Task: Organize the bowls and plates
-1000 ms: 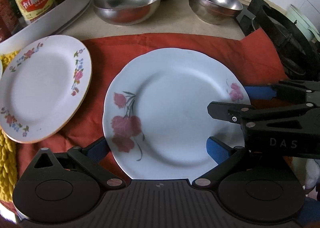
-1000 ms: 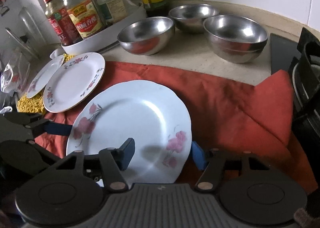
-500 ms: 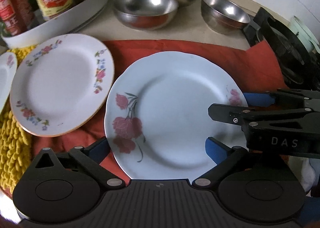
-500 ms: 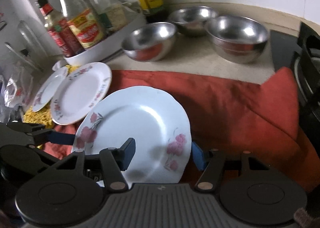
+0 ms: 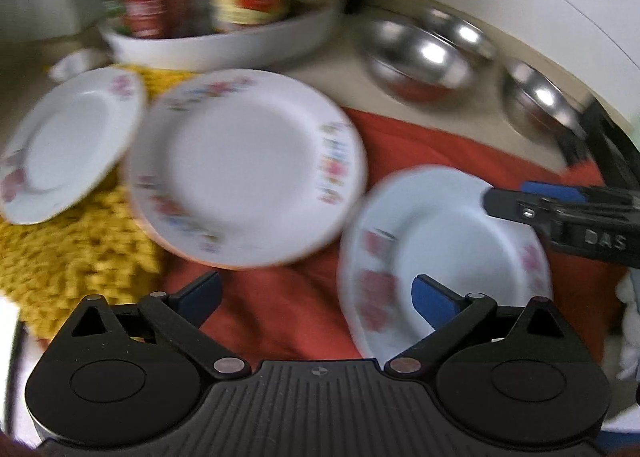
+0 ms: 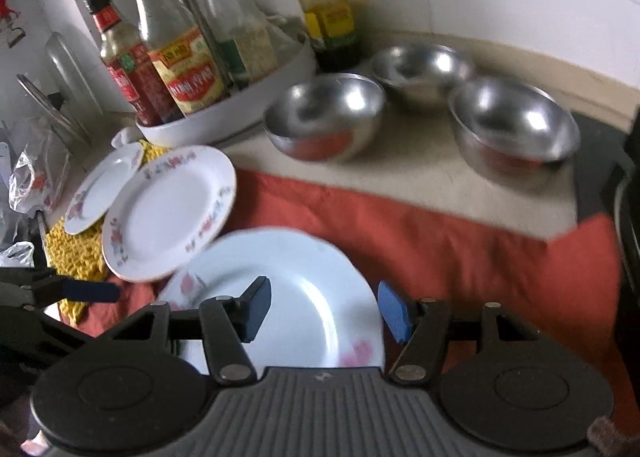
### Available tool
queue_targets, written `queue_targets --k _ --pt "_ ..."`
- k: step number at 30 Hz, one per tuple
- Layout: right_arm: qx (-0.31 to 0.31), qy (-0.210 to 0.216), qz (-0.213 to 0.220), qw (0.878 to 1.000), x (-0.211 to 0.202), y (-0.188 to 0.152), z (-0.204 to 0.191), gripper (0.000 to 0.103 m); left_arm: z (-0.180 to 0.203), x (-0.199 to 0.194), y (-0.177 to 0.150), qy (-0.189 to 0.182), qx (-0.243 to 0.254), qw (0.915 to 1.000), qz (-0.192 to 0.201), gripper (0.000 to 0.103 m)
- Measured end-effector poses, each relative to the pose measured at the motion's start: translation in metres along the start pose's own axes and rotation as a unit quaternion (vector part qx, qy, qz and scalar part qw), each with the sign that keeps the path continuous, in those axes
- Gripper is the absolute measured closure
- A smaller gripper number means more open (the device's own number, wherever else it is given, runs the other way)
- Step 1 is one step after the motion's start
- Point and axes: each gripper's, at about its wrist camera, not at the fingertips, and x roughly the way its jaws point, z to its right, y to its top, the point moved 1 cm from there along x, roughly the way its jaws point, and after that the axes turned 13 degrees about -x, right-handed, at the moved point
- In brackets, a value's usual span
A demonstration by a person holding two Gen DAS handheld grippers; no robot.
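A pale blue plate with pink flowers (image 5: 444, 245) (image 6: 296, 297) lies on the red cloth (image 5: 288, 309) (image 6: 460, 241). My right gripper (image 6: 322, 311) is open, its fingers either side of the plate's near right rim. My left gripper (image 5: 316, 295) is open over the cloth, left of that plate. A white floral plate (image 5: 244, 173) (image 6: 168, 209) lies to the left, and a smaller plate (image 5: 68, 145) (image 6: 102, 187) beyond it on a yellow mat (image 5: 68, 253). Three steel bowls (image 6: 326, 117) (image 6: 514, 129) (image 6: 420, 69) stand on the counter behind.
A white round tray (image 6: 240, 105) with several sauce bottles stands at the back left. A black stove (image 6: 628, 193) is at the right edge. Plastic bags (image 6: 28, 181) lie at the far left.
My left gripper has swung left, off the blue plate, and now faces the floral plates. My right gripper has drawn back a little, with the plate lower in its view.
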Motion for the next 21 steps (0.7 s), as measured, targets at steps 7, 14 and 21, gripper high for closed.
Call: queue_targets --k 7,14,21 --pt "-0.046 0.02 0.016 0.999 0.035 0.038 -0.03 0.047 -0.046 0.002 0.027 0.03 -0.059 0.9975 0.023 0.001" --pt "-0.058 0.044 0.001 0.997 0.077 0.062 -0.052 0.047 -0.061 0.019 0.044 0.039 -0.055 0.9976 0.019 0.002" --pt "-0.049 0.062 -0.021 0.997 0.102 0.066 -0.062 0.046 -0.061 0.032 0.053 0.027 -0.037 0.999 0.007 0.001"
